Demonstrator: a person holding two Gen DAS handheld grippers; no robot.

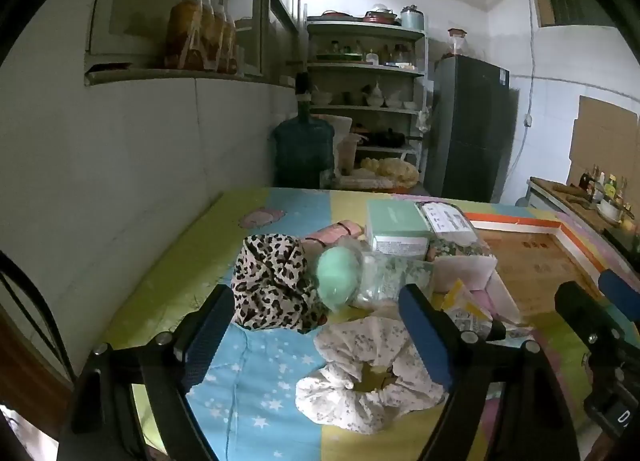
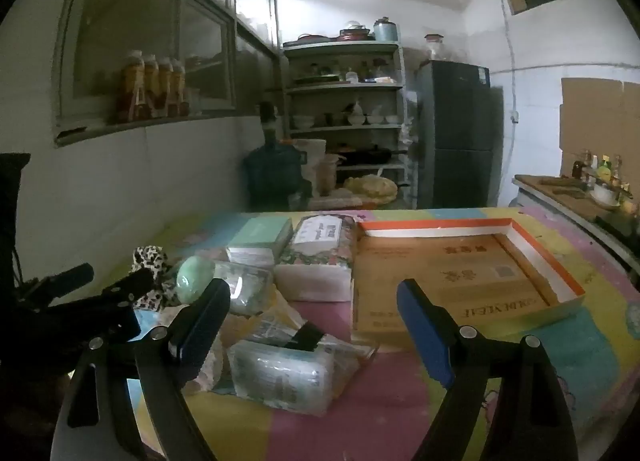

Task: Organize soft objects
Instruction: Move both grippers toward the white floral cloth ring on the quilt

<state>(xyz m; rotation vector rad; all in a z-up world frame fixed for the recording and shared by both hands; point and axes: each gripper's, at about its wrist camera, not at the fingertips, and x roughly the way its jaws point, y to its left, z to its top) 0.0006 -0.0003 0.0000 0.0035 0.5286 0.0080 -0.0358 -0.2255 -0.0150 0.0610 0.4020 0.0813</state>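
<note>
On the colourful cloth-covered table lie several soft items. A pale floral scrunchie [image 1: 360,377] sits just under my open left gripper [image 1: 316,313]. Beyond it are a leopard-print cloth [image 1: 272,285], a mint green sponge in plastic [image 1: 336,277] and a clear packet [image 1: 394,275]. My right gripper [image 2: 312,301] stands open above a wrapped tissue pack [image 2: 280,375], touching nothing. A shallow cardboard tray with an orange rim [image 2: 460,277] lies to the right. The leopard cloth [image 2: 154,261] and green sponge [image 2: 192,279] show at the left in the right wrist view.
A mint box [image 1: 396,217] and floral wrapped packs [image 1: 456,233] stand at the back of the pile. A wall runs along the table's left. Behind it are a water jug [image 1: 304,149], shelves [image 1: 368,101] and a dark fridge [image 1: 468,129].
</note>
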